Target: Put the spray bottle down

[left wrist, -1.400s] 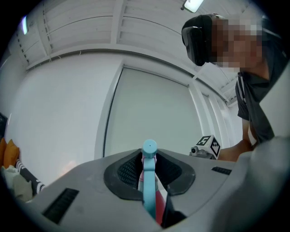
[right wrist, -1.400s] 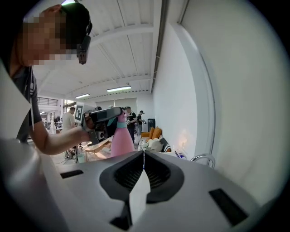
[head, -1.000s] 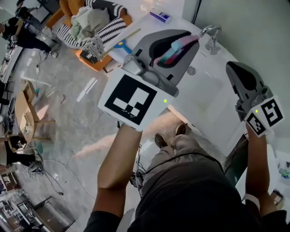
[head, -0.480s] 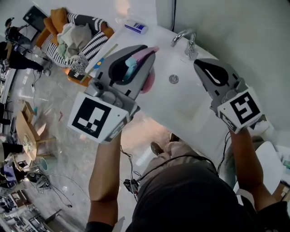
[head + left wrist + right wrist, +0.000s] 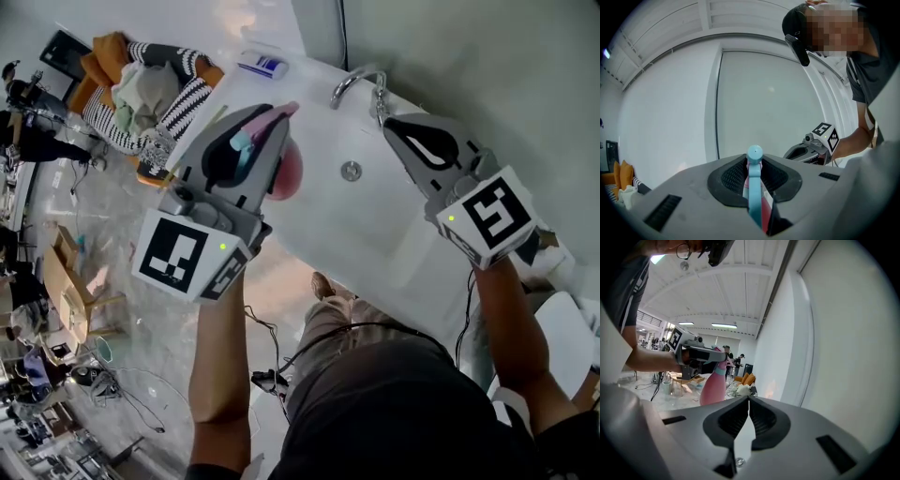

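Note:
A pink spray bottle with a light blue spray head hangs over the left rim of the white sink. My left gripper is shut on its neck. In the left gripper view the blue head sticks up between the jaws of the left gripper, with pink below it. My right gripper hovers over the basin's right side, shut and empty. In the right gripper view the right gripper shows its jaws touching, and beyond them the left gripper holds the pink bottle.
A chrome faucet stands at the sink's far edge, with a drain in the basin. A small blue and white box lies on the counter. An orange chair with striped cloth stands on the floor at left. A white wall rises behind the sink.
Both grippers have moved across toward the sink and sunk a little. The left one still holds the pink bottle, which now hangs by the basin. The right one stays shut.

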The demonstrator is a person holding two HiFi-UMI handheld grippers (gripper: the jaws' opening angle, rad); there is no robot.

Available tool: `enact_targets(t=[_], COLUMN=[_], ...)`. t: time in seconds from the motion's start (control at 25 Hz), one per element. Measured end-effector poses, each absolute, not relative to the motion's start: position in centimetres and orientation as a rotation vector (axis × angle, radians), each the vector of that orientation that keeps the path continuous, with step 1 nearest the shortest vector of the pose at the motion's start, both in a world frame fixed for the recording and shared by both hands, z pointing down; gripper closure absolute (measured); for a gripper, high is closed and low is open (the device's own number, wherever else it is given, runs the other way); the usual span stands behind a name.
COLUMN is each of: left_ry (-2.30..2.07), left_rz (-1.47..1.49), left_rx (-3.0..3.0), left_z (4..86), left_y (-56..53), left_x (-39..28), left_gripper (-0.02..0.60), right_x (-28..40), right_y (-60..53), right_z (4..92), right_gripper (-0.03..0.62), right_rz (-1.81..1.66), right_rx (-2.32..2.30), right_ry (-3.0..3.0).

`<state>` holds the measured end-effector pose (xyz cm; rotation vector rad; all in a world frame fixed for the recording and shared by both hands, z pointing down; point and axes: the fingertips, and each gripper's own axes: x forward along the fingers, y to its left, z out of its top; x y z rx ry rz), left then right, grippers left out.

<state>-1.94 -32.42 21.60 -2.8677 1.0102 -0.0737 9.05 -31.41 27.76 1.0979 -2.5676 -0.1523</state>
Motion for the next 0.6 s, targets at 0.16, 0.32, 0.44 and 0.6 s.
enact_targets(t=[0.16, 0.32, 0.44, 0.6], left_ry=[1.01, 1.004, 0.988, 0.965], left_rz=[-0.07, -0.056, -0.061, -0.057], left_rx=[-2.888, -2.901, -2.91, -2.934], left_z=[22.4, 22.9, 23.4, 24.3], left_y=[-33.9, -35.7, -37.3, -39.0], left_x=[-2.1, -2.4, -2.5, -2.7], left_gripper=[0.517, 0.517, 0.517, 0.518], right_x=[8.7, 8.1, 7.4, 6.5], right_y=[-32.6, -34.0, -35.1, -36.5], right_z=[28.1, 28.0, 28.2, 29.1], right_gripper=[0.585, 0.585, 0.585, 0.585], right_rz=[-0.138, -0.131, -0.106, -0.063], right_rx=[1.103, 1.112, 1.123, 1.127], right_ry=[-2.561, -2.559, -2.557, -2.553])
